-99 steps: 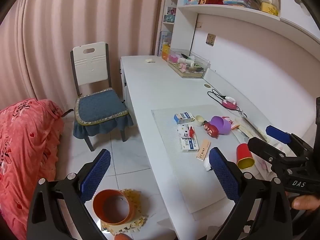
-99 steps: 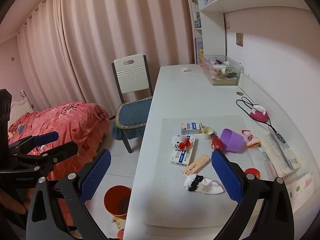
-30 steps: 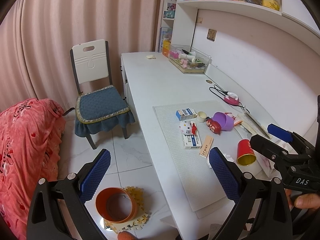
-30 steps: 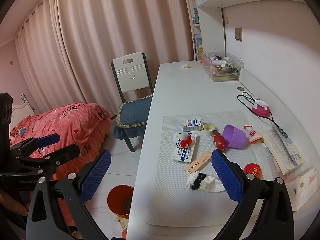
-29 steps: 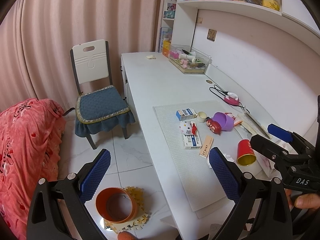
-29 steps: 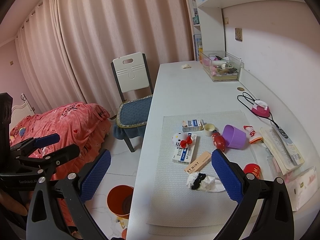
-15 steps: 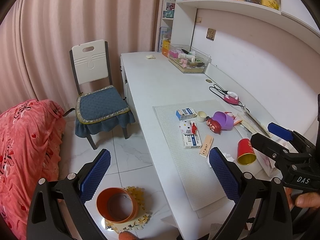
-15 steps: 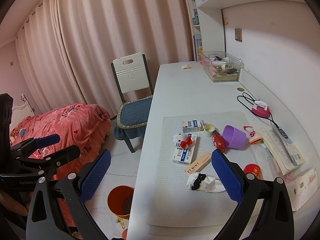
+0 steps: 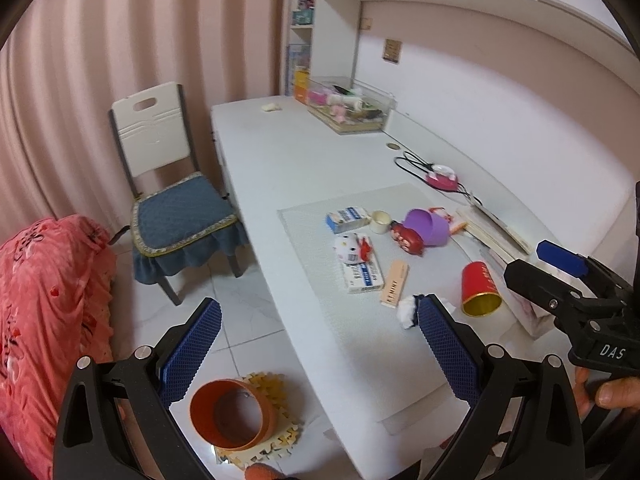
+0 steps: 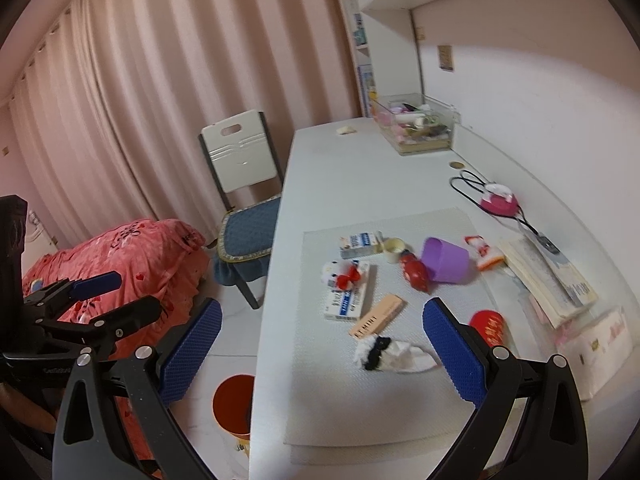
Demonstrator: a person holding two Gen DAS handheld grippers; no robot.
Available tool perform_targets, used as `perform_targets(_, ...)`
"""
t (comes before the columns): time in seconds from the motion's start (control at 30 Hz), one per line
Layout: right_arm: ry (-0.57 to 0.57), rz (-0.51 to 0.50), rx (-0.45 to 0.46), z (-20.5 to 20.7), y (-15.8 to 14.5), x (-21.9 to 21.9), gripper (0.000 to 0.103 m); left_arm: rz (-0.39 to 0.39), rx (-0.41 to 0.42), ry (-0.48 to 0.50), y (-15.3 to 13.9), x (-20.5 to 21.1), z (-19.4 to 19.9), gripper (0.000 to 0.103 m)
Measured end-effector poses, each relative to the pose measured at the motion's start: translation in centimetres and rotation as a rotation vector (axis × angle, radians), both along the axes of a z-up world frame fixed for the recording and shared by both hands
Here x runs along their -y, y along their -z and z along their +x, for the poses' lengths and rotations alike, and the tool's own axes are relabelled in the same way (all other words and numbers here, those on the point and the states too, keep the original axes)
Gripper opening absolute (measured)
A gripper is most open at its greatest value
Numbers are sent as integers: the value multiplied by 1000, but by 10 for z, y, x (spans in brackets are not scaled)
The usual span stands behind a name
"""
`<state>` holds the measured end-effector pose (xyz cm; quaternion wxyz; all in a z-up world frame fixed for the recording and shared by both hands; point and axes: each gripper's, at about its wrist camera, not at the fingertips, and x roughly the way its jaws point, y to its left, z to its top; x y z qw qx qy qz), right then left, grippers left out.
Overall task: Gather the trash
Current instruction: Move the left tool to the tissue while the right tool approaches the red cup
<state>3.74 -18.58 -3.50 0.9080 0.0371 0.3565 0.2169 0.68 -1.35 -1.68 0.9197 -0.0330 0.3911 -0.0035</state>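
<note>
Pink-curtained bedroom; long white bench point(image 10: 352, 184) along the right wall, grey mat point(image 10: 400, 392) on its near half, chair point(image 9: 160, 136) and bed with a red cover point(image 10: 132, 252) to the left.

Trash candidates, all on the mat: crumpled white tissue with a black scrap point(image 10: 390, 354) near the front edge; tan ET MINT box point(image 10: 376, 316) just beyond it; two blue-and-white cartons point(image 10: 346, 298), the nearer one with a small cat figure on it. Red paper cup point(image 9: 478, 288) lies on its side, right of the tissue. Purple cup point(image 10: 446, 260) tipped over further back.

Orange bin point(image 9: 228, 414) on the floor, near left, below the bench edge. Its inside looks empty, as far as visible.

Left gripper point(image 9: 316, 348): jaws spread, nothing between them, above the floor and the bench edge. Right gripper point(image 10: 320, 348): jaws spread, empty, above the near end of the mat.

Assessment: collection not started. Nothing held, every item left to move. Tissue is closest to the right gripper; likely first pick.
</note>
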Motion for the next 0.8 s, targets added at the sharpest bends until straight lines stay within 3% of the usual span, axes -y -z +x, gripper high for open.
perform_targets(0.5,169,11,-73,-3,19,52,99,23,-90,197,16,51,34,97)
perform_targets(0.8,187,7,-164,5,45,73,99,17,-192,280,43,77,56,97)
